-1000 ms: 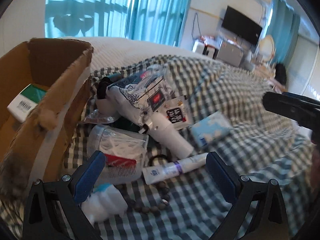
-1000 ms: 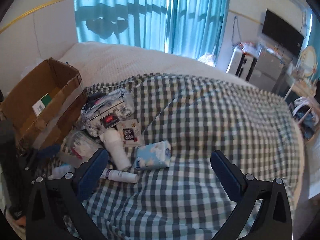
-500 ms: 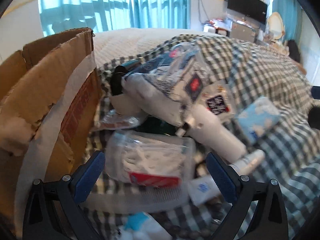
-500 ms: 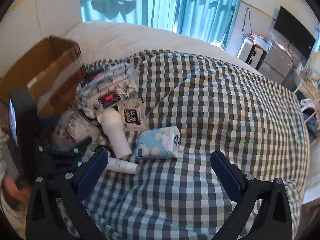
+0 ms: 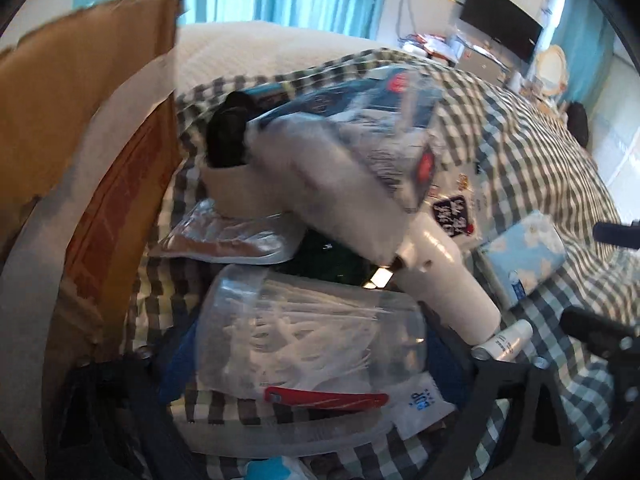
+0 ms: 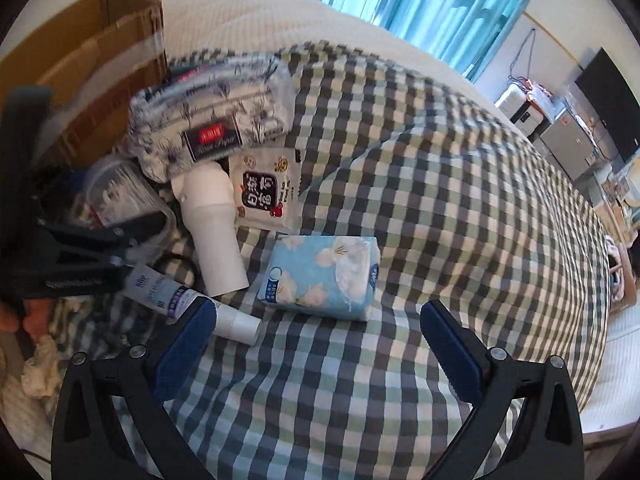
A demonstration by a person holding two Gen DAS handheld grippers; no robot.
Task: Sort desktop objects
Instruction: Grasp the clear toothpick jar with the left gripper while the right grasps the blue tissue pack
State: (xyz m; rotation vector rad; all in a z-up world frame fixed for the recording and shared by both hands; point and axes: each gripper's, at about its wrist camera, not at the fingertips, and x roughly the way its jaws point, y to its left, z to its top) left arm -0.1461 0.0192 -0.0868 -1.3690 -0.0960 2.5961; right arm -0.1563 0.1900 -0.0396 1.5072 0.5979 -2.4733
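A heap of objects lies on a checked cloth beside a cardboard box (image 5: 80, 128). My left gripper (image 5: 312, 352) is open, its jaws on either side of a clear tub of floss picks (image 5: 316, 332); whether the pads touch it I cannot tell. The left gripper also shows in the right wrist view (image 6: 104, 236) at the tub (image 6: 120, 192). My right gripper (image 6: 316, 344) is open and empty, just short of a light blue tissue pack (image 6: 320, 272). A white hair dryer (image 6: 216, 232), a floral tissue pack (image 6: 212, 116) and a white tube (image 6: 188, 300) lie nearby.
A wet-wipe packet (image 6: 268, 192) lies beside the dryer, and a black hair tie (image 6: 180, 264) near the tube. A red and clear comb (image 5: 320, 400) lies under the tub. The box (image 6: 80, 80) stands at the left. Checked cloth (image 6: 440, 200) spreads to the right.
My left gripper has moved forward and down until its jaws flank the floss tub. My right gripper has moved down and closer to the blue tissue pack.
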